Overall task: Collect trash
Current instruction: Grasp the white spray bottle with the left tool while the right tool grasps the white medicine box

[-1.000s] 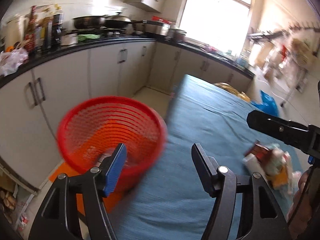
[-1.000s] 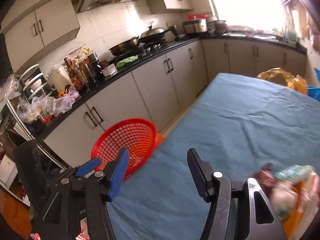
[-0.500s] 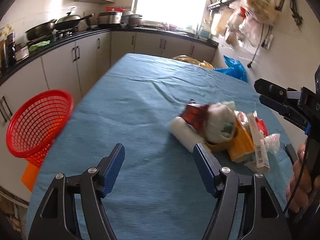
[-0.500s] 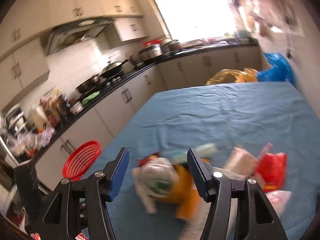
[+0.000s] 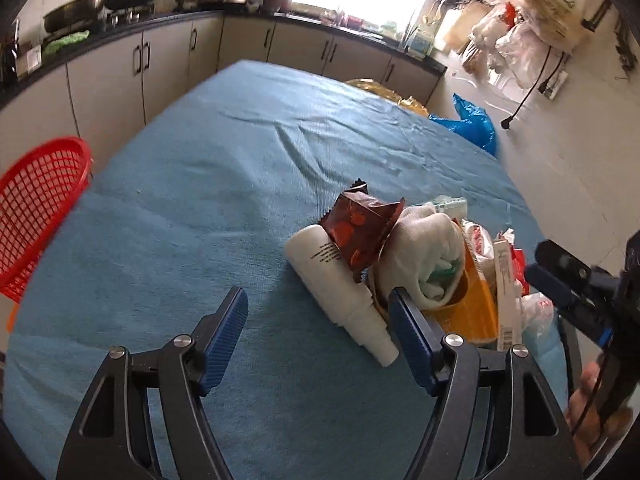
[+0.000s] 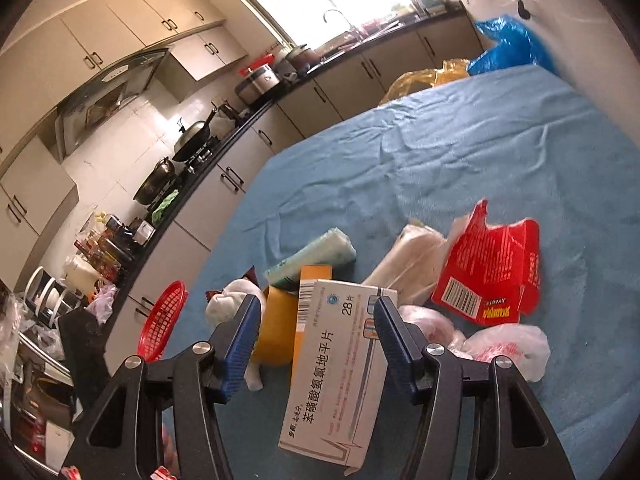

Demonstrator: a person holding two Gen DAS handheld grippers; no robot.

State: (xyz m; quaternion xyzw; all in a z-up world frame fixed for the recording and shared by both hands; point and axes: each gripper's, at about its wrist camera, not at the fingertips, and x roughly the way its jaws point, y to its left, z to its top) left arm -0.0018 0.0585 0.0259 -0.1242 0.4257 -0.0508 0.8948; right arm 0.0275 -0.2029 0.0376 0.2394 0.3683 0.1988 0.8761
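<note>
A heap of trash lies on the blue tablecloth. In the left wrist view it holds a white bottle, a brown wrapper, a white sock and an orange carton. My left gripper is open, the bottle's neck between its fingers. In the right wrist view my right gripper is open around a white medicine box, beside a red torn pack, a green packet and clear bags. The red basket stands off the table's left edge; the right wrist view shows it too.
Kitchen cabinets and a dark counter with pans run along the left and far walls. A yellow bag and a blue bag sit past the table's far end. Bags hang on the right wall.
Both grippers swung from the red basket to the trash heap and moved in close. The bottle now lies between the left fingers, the medicine box between the right ones.
</note>
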